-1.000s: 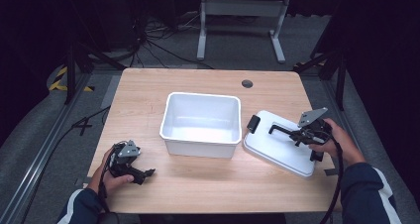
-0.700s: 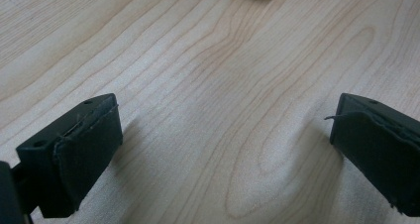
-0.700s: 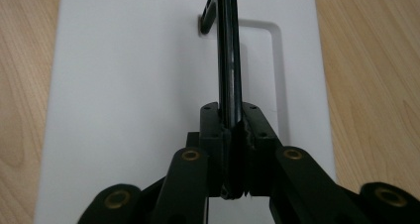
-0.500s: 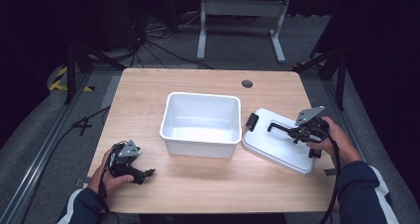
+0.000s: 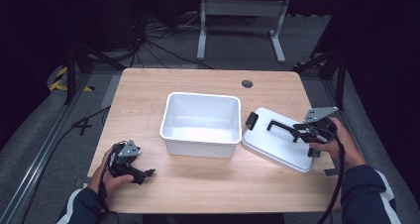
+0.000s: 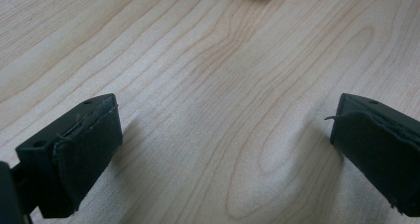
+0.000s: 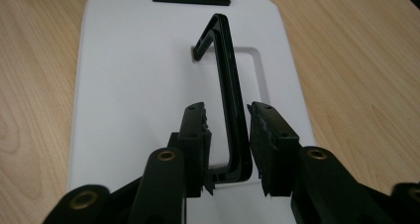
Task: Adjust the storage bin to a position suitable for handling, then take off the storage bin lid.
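One white lid (image 5: 277, 142) lies near the surface's (image 5: 148, 87) right edge, its black handle (image 7: 229, 102) raised between the right gripper's (image 7: 227, 135) fingers, a gap showing at each side. One white bin (image 5: 202, 122) sits mid-surface. The left gripper (image 6: 223, 135), fingers wide apart, rests near the front-left corner.

Dark navy sleeves with a white stripe are covering both forearms. The left gripper (image 5: 130, 165) and right gripper (image 5: 308, 132) are showing black frames, each topped by a grey three-cornered plate, brass screws at the joints, worn black fingers (image 7: 272, 135), black cables trailing.
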